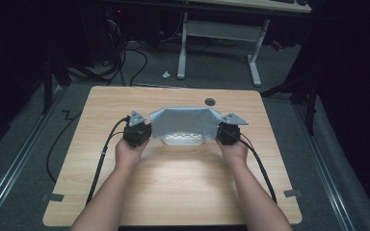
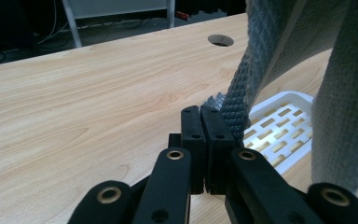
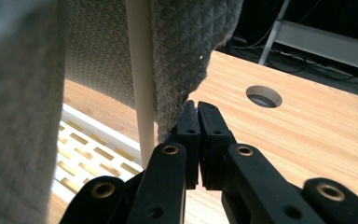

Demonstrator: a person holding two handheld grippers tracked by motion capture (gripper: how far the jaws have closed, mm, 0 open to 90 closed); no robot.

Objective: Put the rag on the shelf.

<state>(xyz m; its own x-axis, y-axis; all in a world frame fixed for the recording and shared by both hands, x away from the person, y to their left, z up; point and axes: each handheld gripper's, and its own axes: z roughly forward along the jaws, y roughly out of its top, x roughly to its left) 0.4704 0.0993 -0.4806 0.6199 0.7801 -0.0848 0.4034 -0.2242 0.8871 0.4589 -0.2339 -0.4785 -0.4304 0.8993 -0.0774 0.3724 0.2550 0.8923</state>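
We hold a grey cloth [image 1: 185,121] stretched between both grippers above the middle of the table [image 1: 101,192], nearer its far edge than its near edge. The left gripper [image 1: 137,132] pinches one side of the cloth; in the left gripper view its jaws stand pressed together on the fabric's woven edge [image 2: 235,109]. The right gripper [image 1: 229,131] pinches the opposite side; in the right gripper view its jaws are likewise closed, with a corner of the quilted fabric [image 3: 177,70] caught between them.

We keep the two grippers apart and level so that the cloth hangs as an open sheet rather than bunching. The upper edge runs taut between the grip points and the rest drapes down toward the near side.

Directly under the cloth lies a white slotted tray [image 1: 183,139], flat on the table. It also shows beside the jaws in the left gripper view [image 2: 284,126] and the right gripper view [image 3: 93,149]. We judge that the cloth is held over the tray either to cover it or to lift clear of it; which of the two we cannot tell.

A round cable hole [image 1: 210,101] sits near the far edge, beyond the cloth.
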